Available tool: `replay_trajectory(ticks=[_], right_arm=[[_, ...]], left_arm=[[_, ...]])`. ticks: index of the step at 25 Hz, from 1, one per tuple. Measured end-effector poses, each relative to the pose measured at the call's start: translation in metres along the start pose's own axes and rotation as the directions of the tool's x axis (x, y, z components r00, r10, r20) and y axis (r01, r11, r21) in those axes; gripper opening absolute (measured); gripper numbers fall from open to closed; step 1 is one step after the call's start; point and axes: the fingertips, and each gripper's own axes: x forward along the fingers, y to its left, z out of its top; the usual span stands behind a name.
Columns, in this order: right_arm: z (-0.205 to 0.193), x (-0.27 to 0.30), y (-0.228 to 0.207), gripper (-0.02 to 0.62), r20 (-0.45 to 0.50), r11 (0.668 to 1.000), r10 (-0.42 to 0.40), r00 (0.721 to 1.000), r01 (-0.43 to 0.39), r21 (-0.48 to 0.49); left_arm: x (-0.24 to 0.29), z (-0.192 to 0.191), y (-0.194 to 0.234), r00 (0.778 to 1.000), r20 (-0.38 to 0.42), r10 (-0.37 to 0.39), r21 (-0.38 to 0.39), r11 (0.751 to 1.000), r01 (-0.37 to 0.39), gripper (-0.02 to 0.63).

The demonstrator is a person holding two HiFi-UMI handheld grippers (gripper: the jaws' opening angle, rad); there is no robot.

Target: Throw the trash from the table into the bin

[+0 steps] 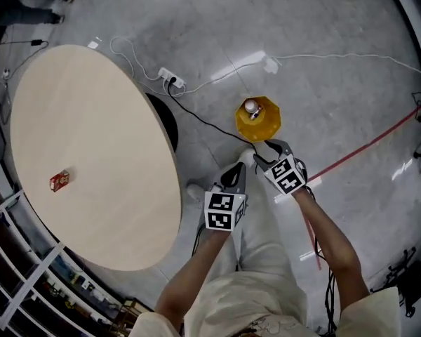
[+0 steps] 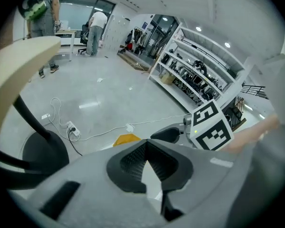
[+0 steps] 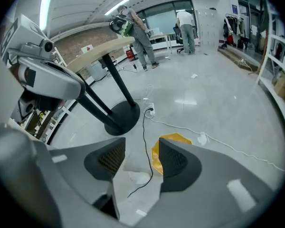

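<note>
A small red packet [image 1: 59,180] is lying on the table [image 1: 91,118], its print unreadable. The yellow bin [image 1: 258,119] is sitting on the floor, its contents indistinct. The right claw [image 3: 138,158] is hanging spread and empty. The left claw [image 2: 146,146] is pressing its tips together on nothing.

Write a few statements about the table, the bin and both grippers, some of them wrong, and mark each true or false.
1. A small red packet lies on the round table. True.
2. The yellow bin stands on the table. False: it stands on the floor, beside the table.
3. The right gripper has its jaws apart with nothing between them. True.
4. The left gripper holds the red packet. False: its jaws are together and empty; the packet lies on the table.
5. Both grippers are over the table top. False: in the head view they are over the floor, near the bin.
</note>
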Motion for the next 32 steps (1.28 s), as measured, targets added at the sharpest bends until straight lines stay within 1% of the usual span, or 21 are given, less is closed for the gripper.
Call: replay_trajectory(ticks=[2,5,8,10,12,13,15,17,19,22,26,29,31,32], right_arm=[[0.02,-0.02,0.018,0.21,0.024,1.0,-0.002,1.0,0.003,-0.028],[0.041,-0.047,0.05,0.19,0.049,0.998,0.003,0.999,0.0,-0.057],[0.07,-0.069,0.064,0.181,0.099,0.995,-0.011,0.995,0.02,-0.095],[0.082,-0.081,0.078,0.178,0.114,0.993,-0.017,0.993,0.03,-0.111],[0.093,-0.092,0.107,0.171,0.125,0.99,0.01,0.992,0.007,-0.139],[0.1,-0.1,0.123,0.156,0.13,0.987,0.03,0.991,-0.009,-0.16],[0.114,-0.118,0.15,0.152,0.148,0.98,0.056,0.987,-0.026,-0.195],[0.131,-0.134,0.176,0.152,0.177,0.977,0.071,0.982,-0.033,-0.212],[0.15,-0.148,0.202,0.152,0.208,0.972,0.079,0.975,-0.029,-0.232],[0.18,-0.166,0.243,0.152,0.253,0.959,0.086,0.964,-0.011,-0.284],[0.213,-0.18,0.288,0.14,0.291,0.926,0.099,0.952,0.019,-0.378],[0.23,-0.176,0.329,0.137,0.305,0.91,0.124,0.944,0.014,-0.413],[0.237,-0.174,0.361,0.114,0.309,0.903,0.15,0.939,-0.003,-0.429],[0.241,-0.174,0.376,0.08,0.311,0.899,0.167,0.936,-0.015,-0.437]], left_arm=[[-0.029,0.005,-0.009,1.0,0.025,-0.007,-0.003,1.0,0.007,0.003],[-0.074,0.006,-0.024,0.998,0.06,-0.02,-0.012,1.0,0.021,0.003],[-0.104,0.014,-0.032,0.993,0.114,-0.032,0.005,0.999,0.032,0.003],[-0.124,0.013,-0.034,0.989,0.138,-0.044,0.004,0.999,0.044,0.003],[-0.155,0.008,-0.037,0.985,0.155,-0.07,-0.024,0.997,0.074,0.003],[-0.173,0.006,-0.04,0.982,0.167,-0.087,-0.034,0.995,0.094,0.003],[-0.21,0.007,-0.048,0.972,0.201,-0.121,-0.024,0.991,0.128,0.003],[-0.25,0.008,-0.048,0.961,0.238,-0.138,-0.006,0.99,0.144,0.003],[-0.29,0.009,-0.041,0.95,0.282,-0.137,-0.009,0.989,0.145,0.003],[-0.346,0.008,-0.021,0.928,0.357,-0.105,-0.04,0.991,0.128,0.003],[-0.404,0.009,0.015,0.882,0.47,-0.034,-0.085,0.993,0.083,0.003],[-0.447,-0.003,0.047,0.853,0.521,0.024,-0.124,0.991,0.048,0.003],[-0.476,-0.016,0.066,0.835,0.546,0.064,-0.155,0.988,0.026,0.003],[-0.491,-0.023,0.075,0.823,0.562,0.087,-0.173,0.985,0.014,0.003]])
